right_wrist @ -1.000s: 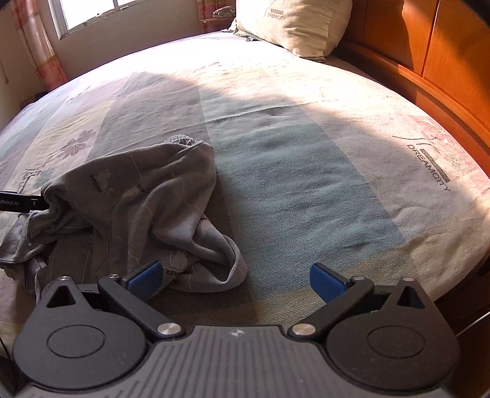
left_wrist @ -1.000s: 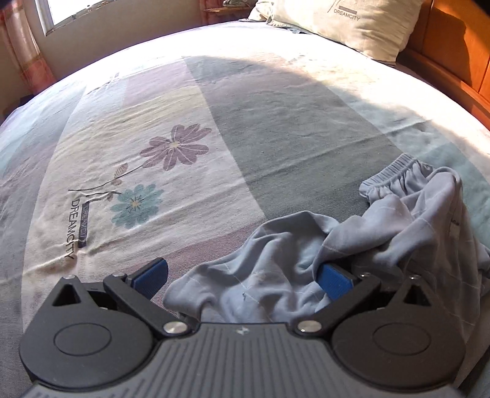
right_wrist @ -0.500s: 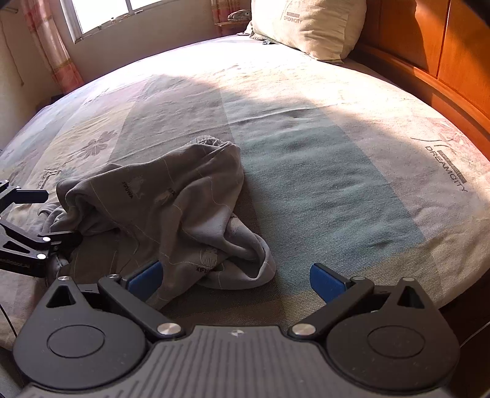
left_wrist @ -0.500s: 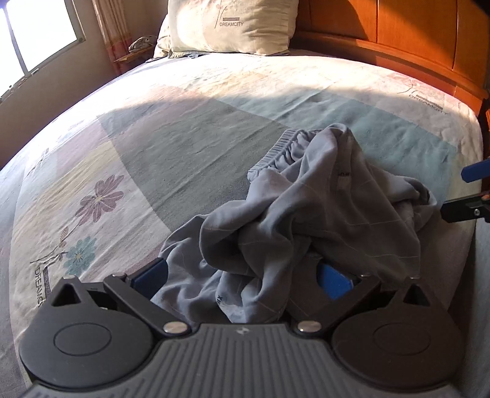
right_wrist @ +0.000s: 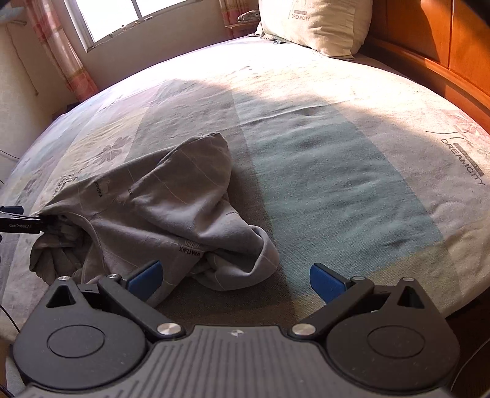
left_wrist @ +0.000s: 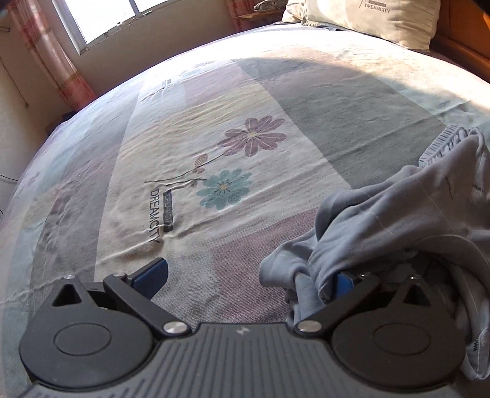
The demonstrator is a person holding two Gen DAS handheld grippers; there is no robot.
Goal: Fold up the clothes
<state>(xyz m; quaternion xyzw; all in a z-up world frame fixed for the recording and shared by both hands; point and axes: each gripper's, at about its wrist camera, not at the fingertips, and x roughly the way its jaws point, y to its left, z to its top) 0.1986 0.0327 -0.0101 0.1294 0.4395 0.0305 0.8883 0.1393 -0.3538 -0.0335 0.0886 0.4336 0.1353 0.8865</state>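
A crumpled grey garment point(right_wrist: 159, 211) with an elastic waistband point(left_wrist: 441, 144) lies on the bed near its front edge. It also shows in the left wrist view point(left_wrist: 392, 223). My left gripper point(left_wrist: 248, 275) is open; cloth is draped over its right fingertip point(left_wrist: 343, 280), and its left fingertip point(left_wrist: 153, 274) is bare over the sheet. Part of the left gripper shows in the right wrist view point(right_wrist: 18, 225) at the garment's left end. My right gripper point(right_wrist: 235, 277) is open and empty, just in front of the garment's near fold.
The bed has a patchwork sheet point(left_wrist: 214, 137) with flower prints. A pillow point(right_wrist: 315, 24) lies at the far end by the wooden headboard point(right_wrist: 444, 36). A window point(left_wrist: 101, 18) and curtain point(left_wrist: 52, 58) stand behind. The bed's right edge point(right_wrist: 453, 306) is close.
My left gripper has swung back left, so the garment now sits at its right side. The right wrist view has crept closer to the garment. Both grippers stay open.
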